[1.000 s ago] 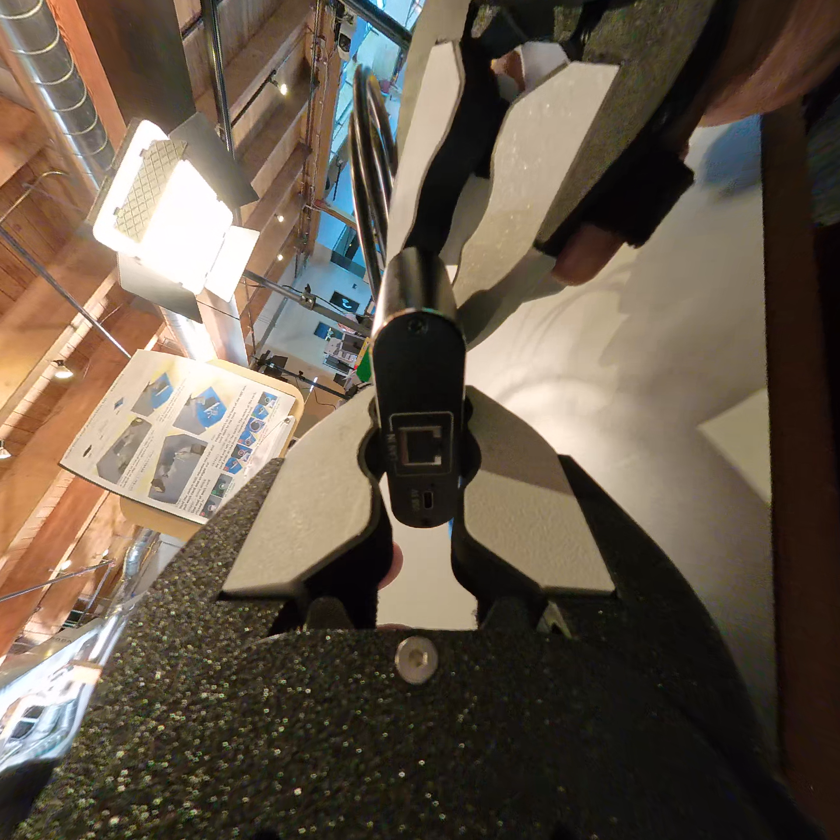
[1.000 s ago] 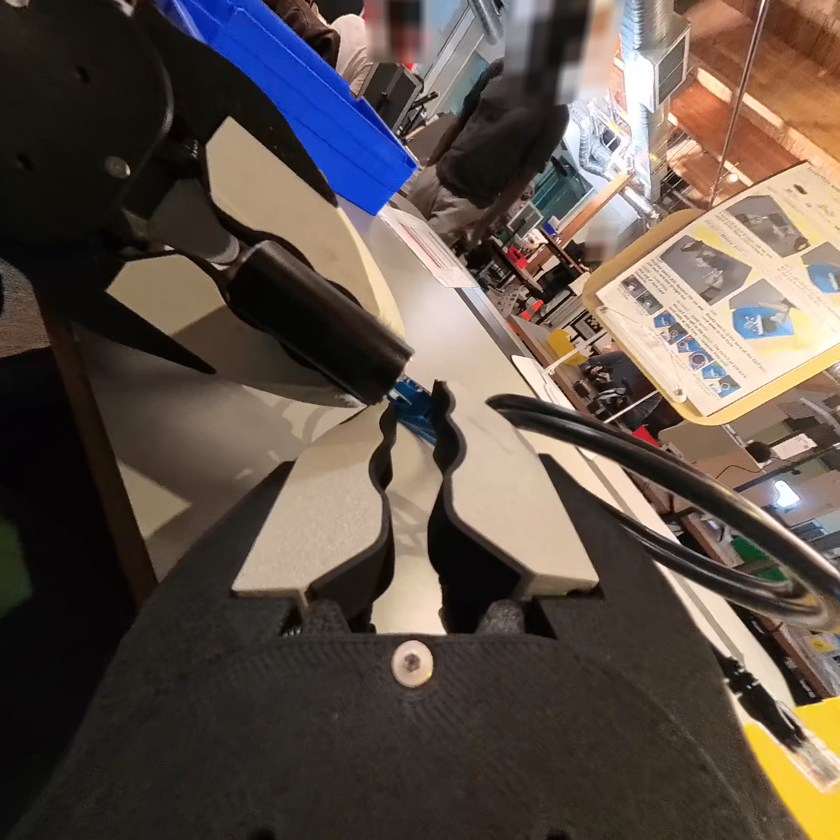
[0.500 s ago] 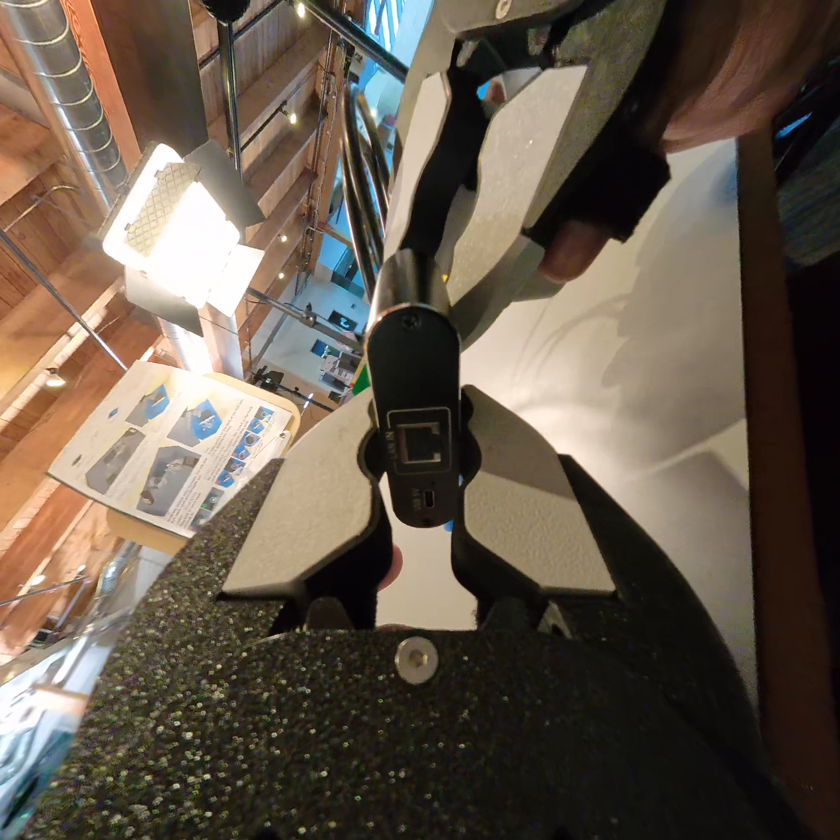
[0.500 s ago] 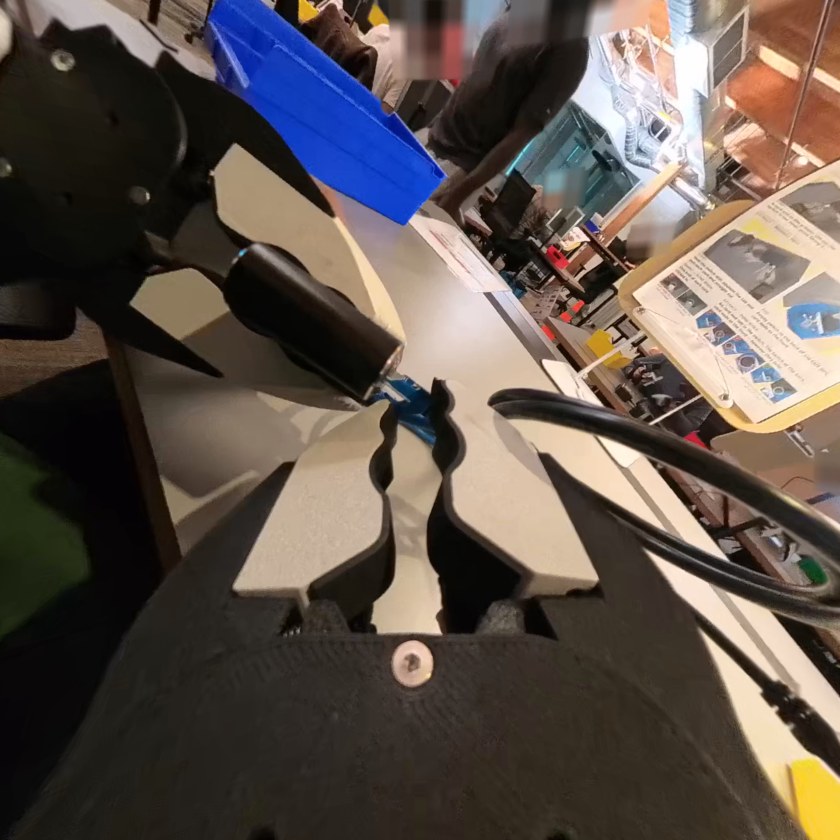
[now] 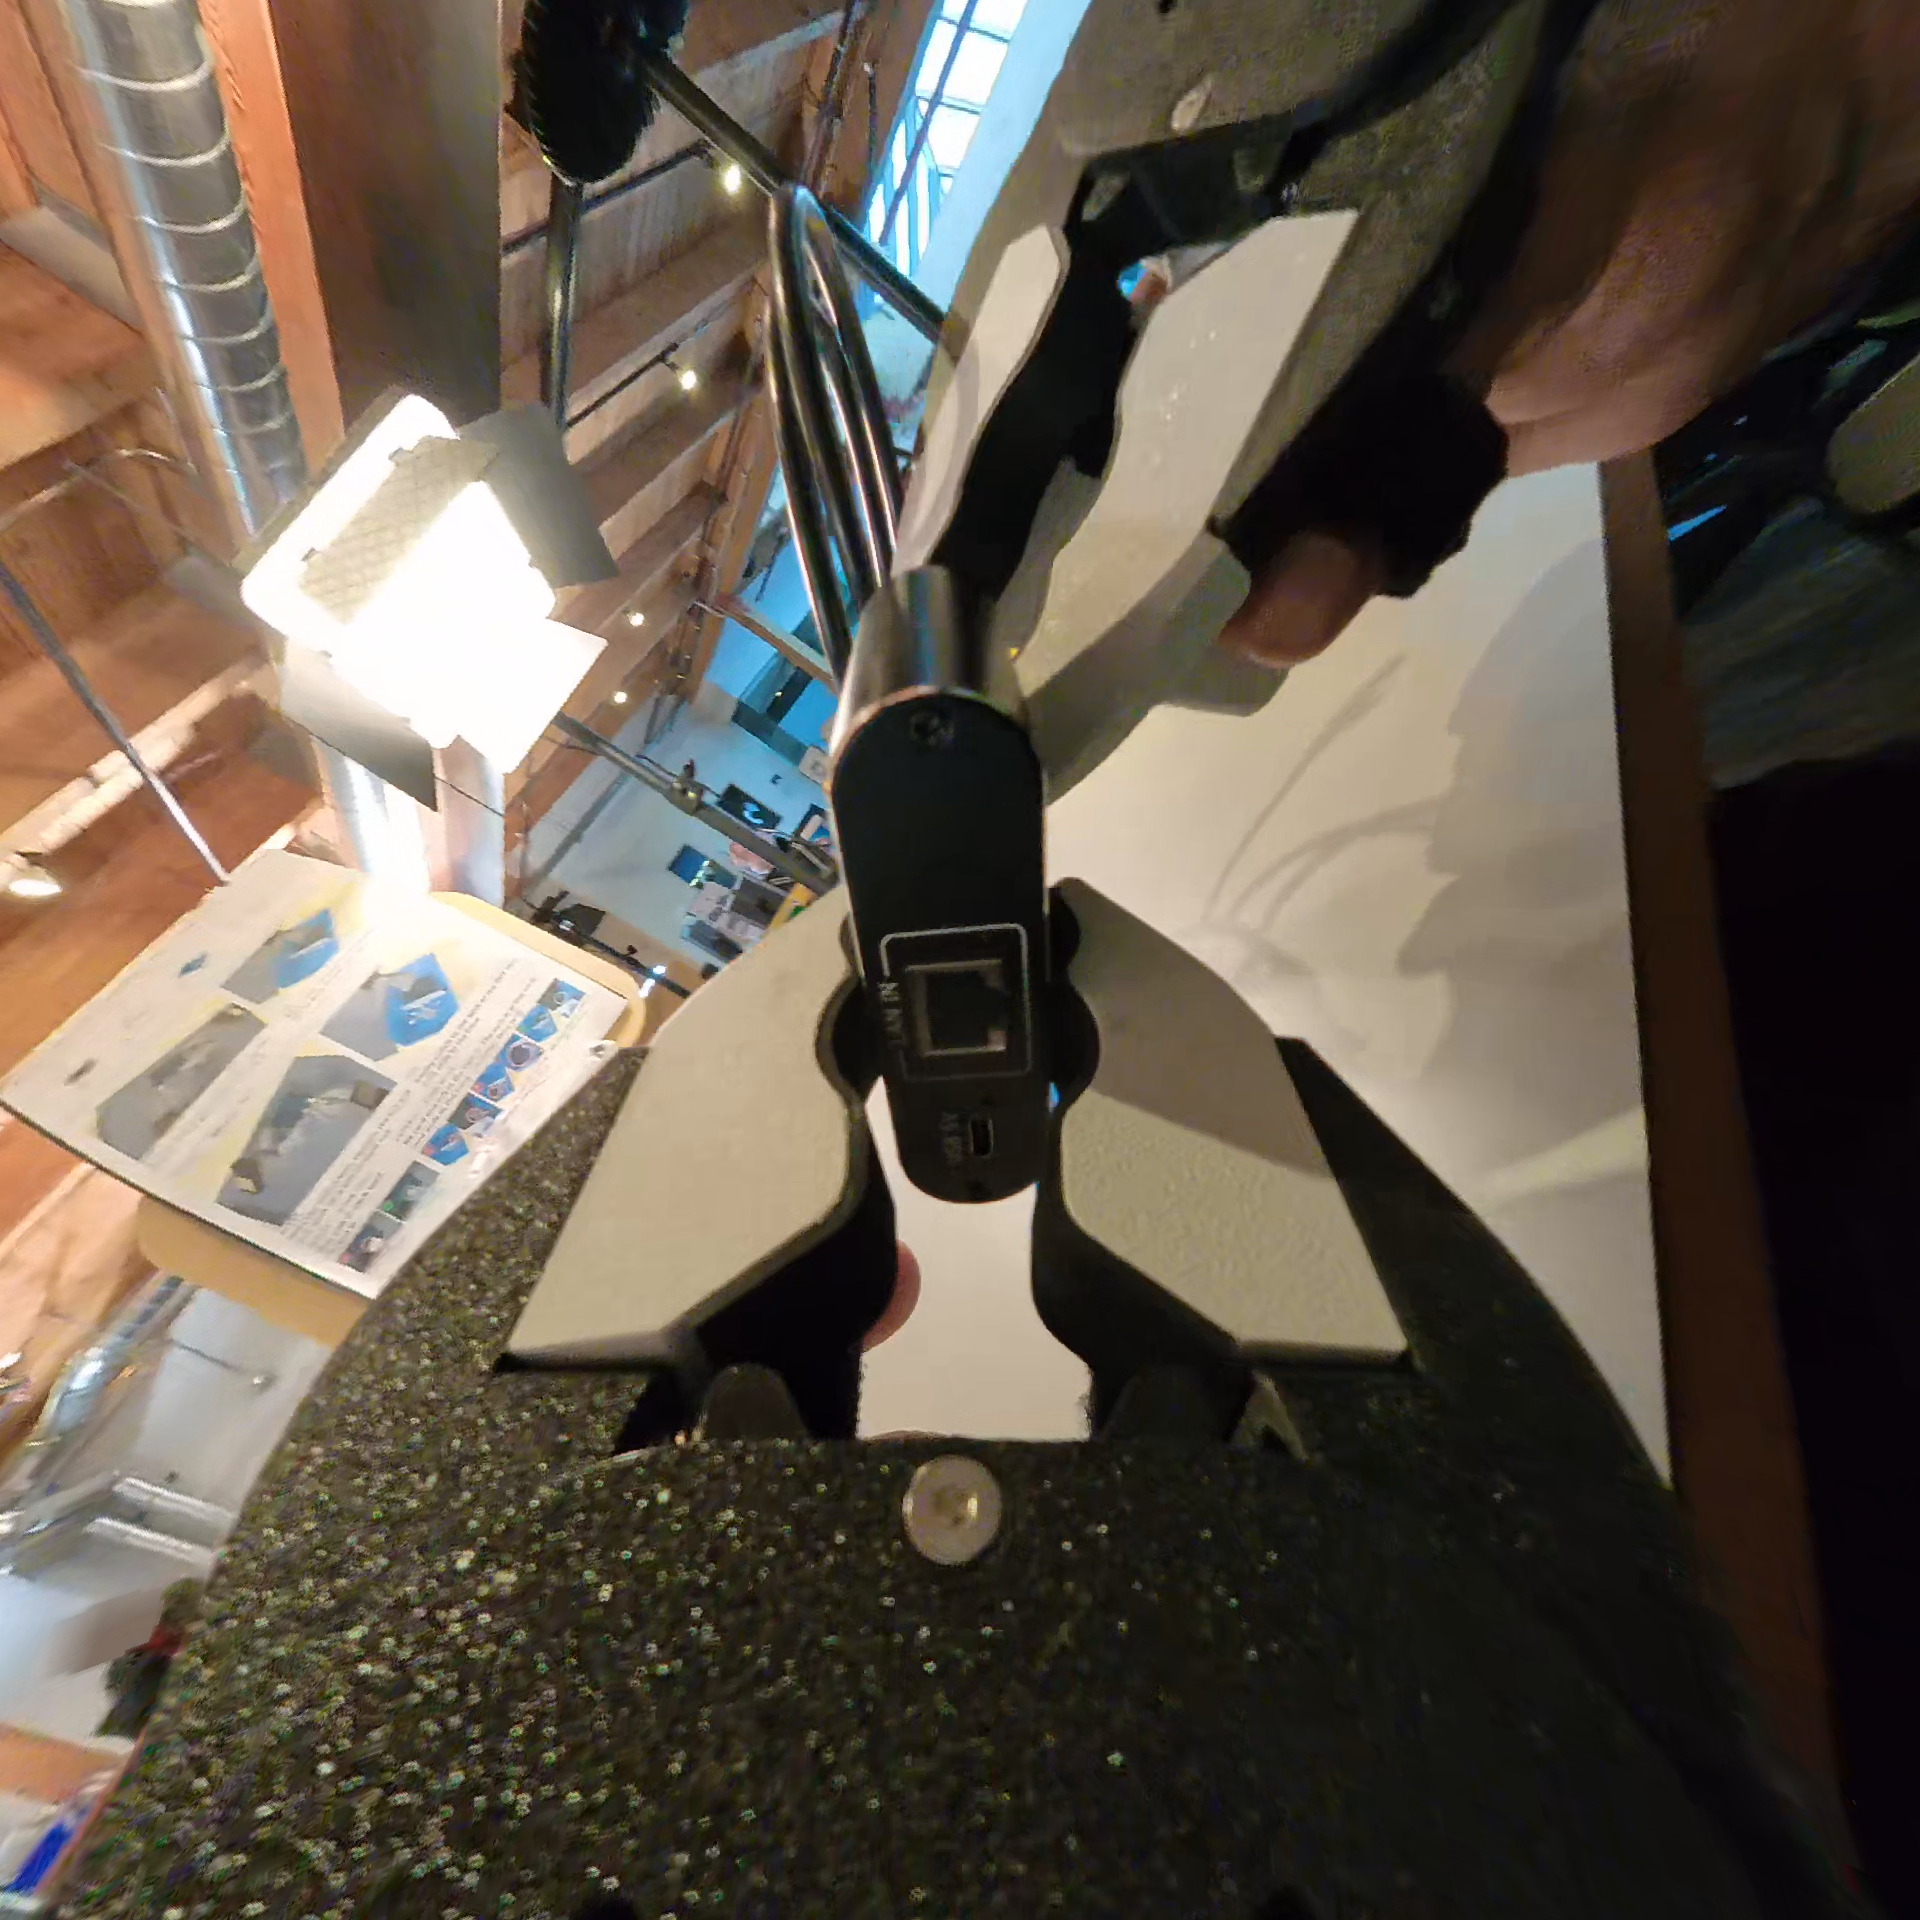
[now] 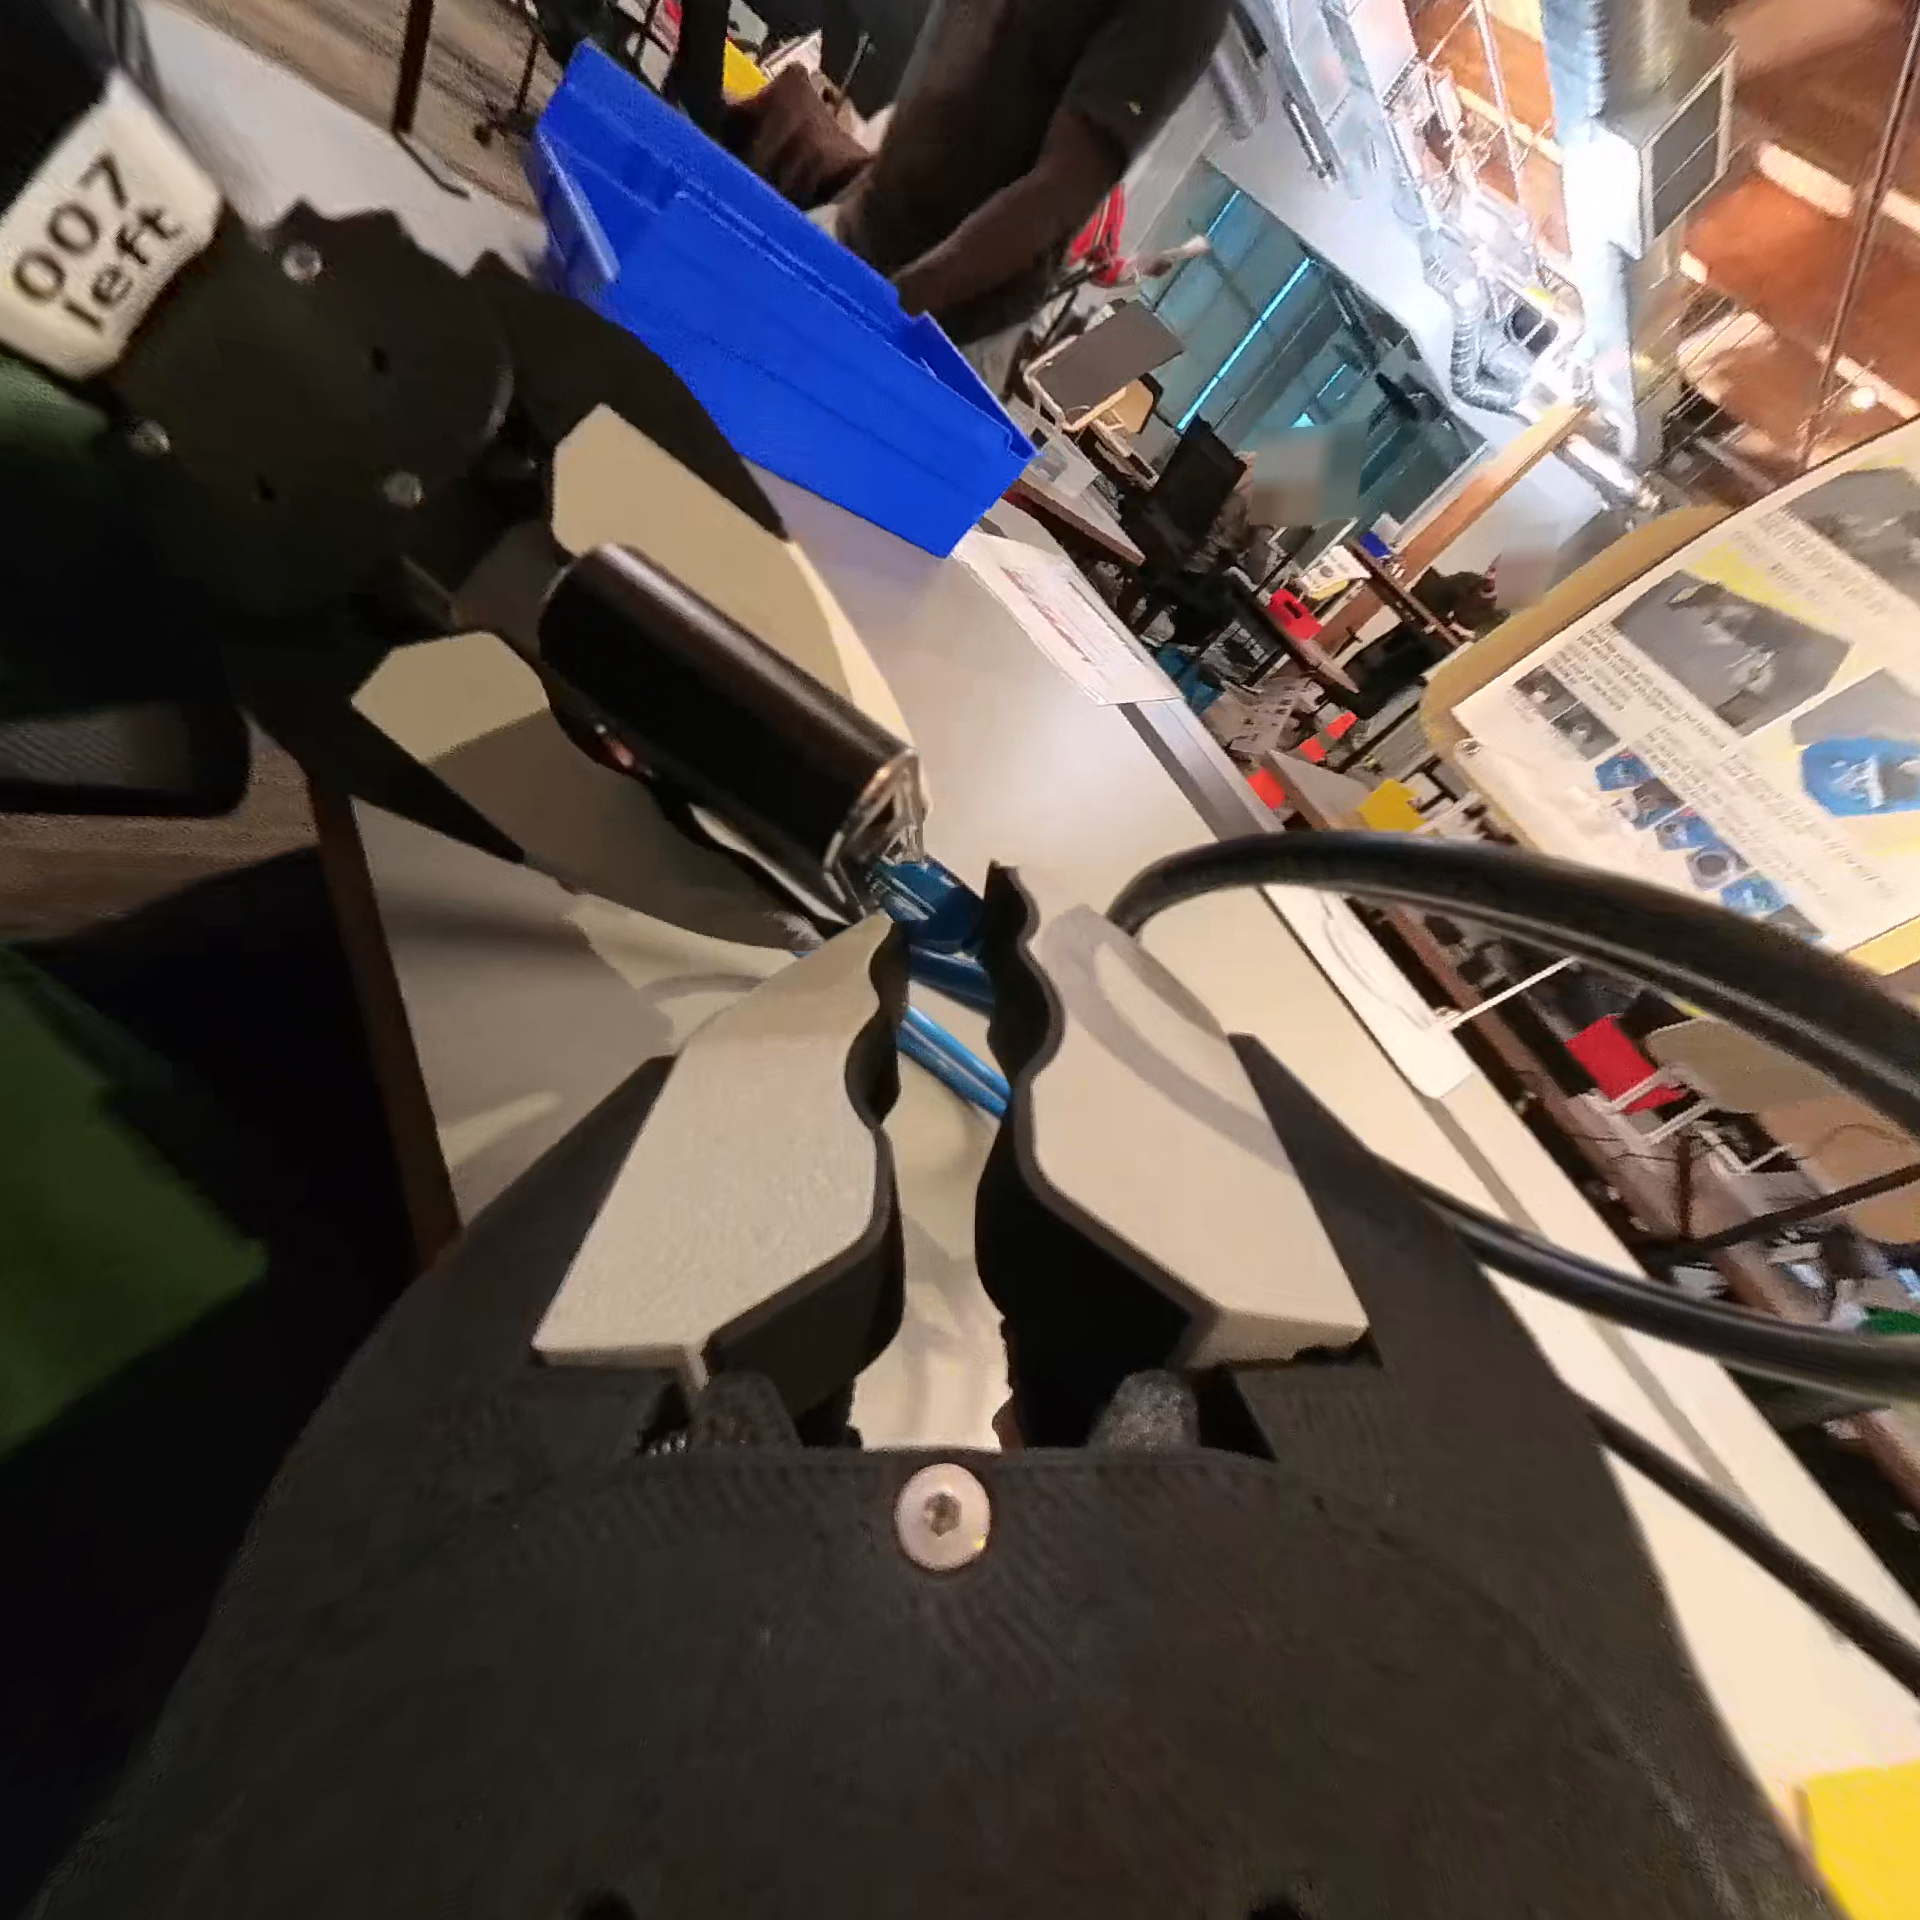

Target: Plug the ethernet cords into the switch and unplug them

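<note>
**poster1:** Jaws first, then. Left gripper [image 5: 956, 1023] clamped tight on the black switch [image 5: 940, 935], both fingers pressed against its narrow sides, switch lifted clear of the white table [image 5: 1403, 935]. Near end face turned straight at the left wrist camera, with an empty ethernet port and a smaller port under it.

**poster2:** Saw the same from the right wrist view. Right gripper [image 6: 940, 914] nearly closed, pinching the blue ethernet cord [image 6: 951, 1023] just behind its plug. Plug sat right at the far end of the switch [image 6: 717, 717], touching it by the look of things. Fully seated or not? Couldn't tell, too blurry at that spot.

**poster1:** Agreed. Also caught the right gripper [image 5: 1081, 447] farther off in the left wrist view, straight behind the switch, with a gloved hand [image 5: 1558, 312] wrapped around it.

**poster2:** Black cable [image 6: 1558, 935] looped up just beside the right fingers, off to the side, not gripped by anything. Blue bin [image 6: 769, 312] parked well back on the table [image 6: 1039, 727], poster [image 6: 1714, 707] standing off to one side.
</note>
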